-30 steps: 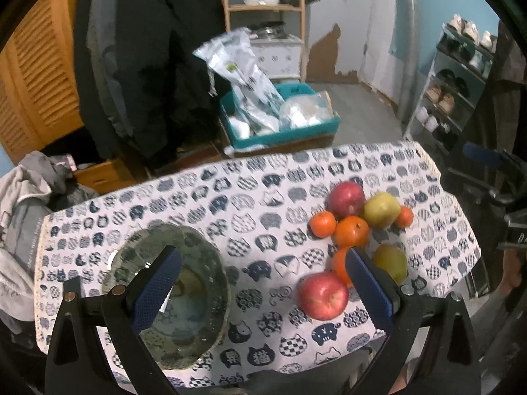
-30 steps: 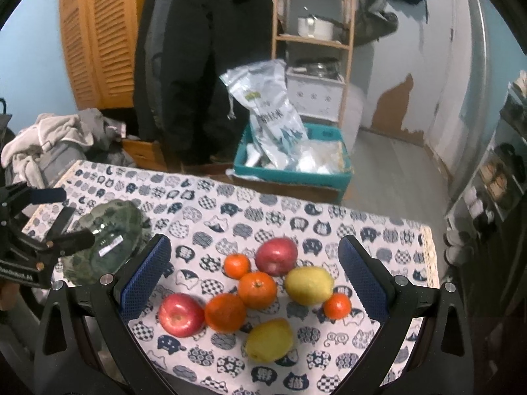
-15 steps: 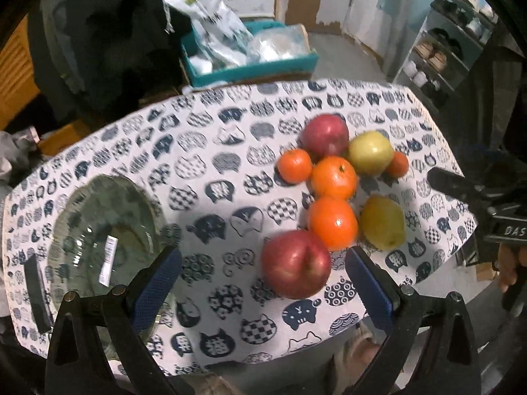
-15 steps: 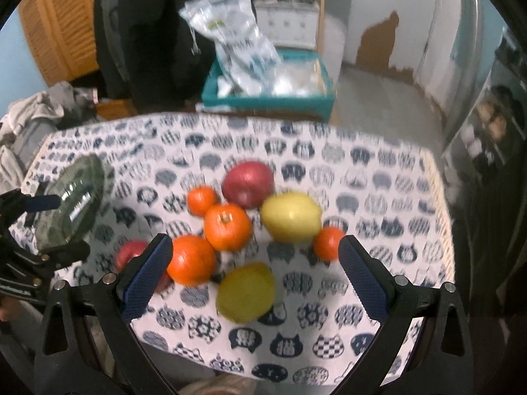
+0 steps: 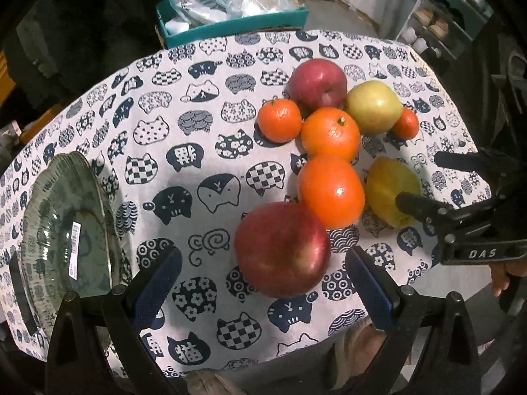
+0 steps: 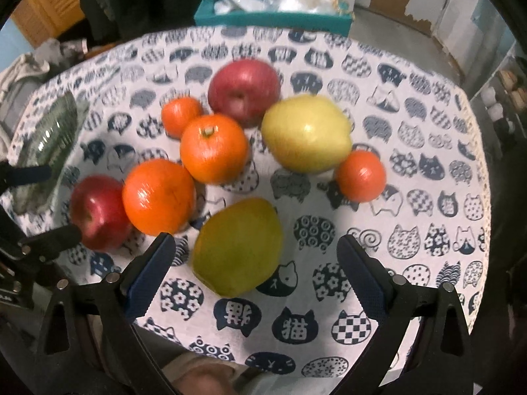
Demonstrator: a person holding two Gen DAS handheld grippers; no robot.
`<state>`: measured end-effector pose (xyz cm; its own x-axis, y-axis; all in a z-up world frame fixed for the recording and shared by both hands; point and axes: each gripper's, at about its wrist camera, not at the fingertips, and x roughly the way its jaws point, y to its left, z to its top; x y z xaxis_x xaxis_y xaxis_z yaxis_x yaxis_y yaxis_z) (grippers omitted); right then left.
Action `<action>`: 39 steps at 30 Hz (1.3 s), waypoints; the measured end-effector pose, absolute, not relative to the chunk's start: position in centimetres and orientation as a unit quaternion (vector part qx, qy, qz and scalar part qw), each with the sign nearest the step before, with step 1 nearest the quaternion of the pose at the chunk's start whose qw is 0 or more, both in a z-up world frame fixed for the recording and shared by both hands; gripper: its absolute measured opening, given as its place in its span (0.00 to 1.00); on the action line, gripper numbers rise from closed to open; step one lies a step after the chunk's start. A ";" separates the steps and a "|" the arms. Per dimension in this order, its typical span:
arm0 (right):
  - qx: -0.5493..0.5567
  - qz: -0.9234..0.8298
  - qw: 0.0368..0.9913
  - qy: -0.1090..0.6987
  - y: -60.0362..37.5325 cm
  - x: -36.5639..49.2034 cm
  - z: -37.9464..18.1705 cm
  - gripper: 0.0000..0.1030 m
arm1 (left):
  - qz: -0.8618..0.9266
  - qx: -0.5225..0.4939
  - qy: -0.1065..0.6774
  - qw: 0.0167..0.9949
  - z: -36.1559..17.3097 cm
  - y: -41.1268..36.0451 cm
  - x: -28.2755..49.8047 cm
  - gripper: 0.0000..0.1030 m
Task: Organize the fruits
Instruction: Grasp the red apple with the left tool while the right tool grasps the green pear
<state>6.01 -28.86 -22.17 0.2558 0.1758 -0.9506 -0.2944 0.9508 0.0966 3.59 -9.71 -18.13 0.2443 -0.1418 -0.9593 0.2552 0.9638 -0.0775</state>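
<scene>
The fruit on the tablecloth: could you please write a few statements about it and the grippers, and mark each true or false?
1. Both red apples lie on the cloth, none in the bowl. True: near apple, far apple.
2. The left gripper is shut on the near apple. False: its jaws stand open and the pads do not press on it.
3. The right gripper is open, with the near pear ahead between its fingers. True.
4. Three pears are on the cloth. False: two, the other being the far pear.
</scene>
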 end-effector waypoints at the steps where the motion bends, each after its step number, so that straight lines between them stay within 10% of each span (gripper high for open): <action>1: -0.051 0.149 0.789 0.593 -28.8 6.0 -22.4 0.94 | -0.127 0.046 0.604 0.785 -18.4 -9.7 3.6 0.98; 17: -0.034 0.180 0.759 0.625 -27.6 7.0 -25.7 0.70 | -0.131 0.039 0.643 0.753 -23.0 -10.3 5.3 0.98; 26: -0.041 0.180 0.765 0.617 -27.4 6.7 -25.5 0.68 | -0.168 0.035 0.637 0.751 -24.1 -11.0 5.9 0.75; 39: -0.036 0.159 0.798 0.580 -29.0 6.4 -23.2 0.68 | -0.161 0.065 0.612 0.772 -23.1 -11.7 4.9 0.75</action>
<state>6.44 -28.99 -23.18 0.2762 0.2115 -0.9375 -0.2958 0.9468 0.1265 4.93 -11.70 -23.09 0.2001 -0.1686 -0.9651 0.3280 0.9398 -0.0962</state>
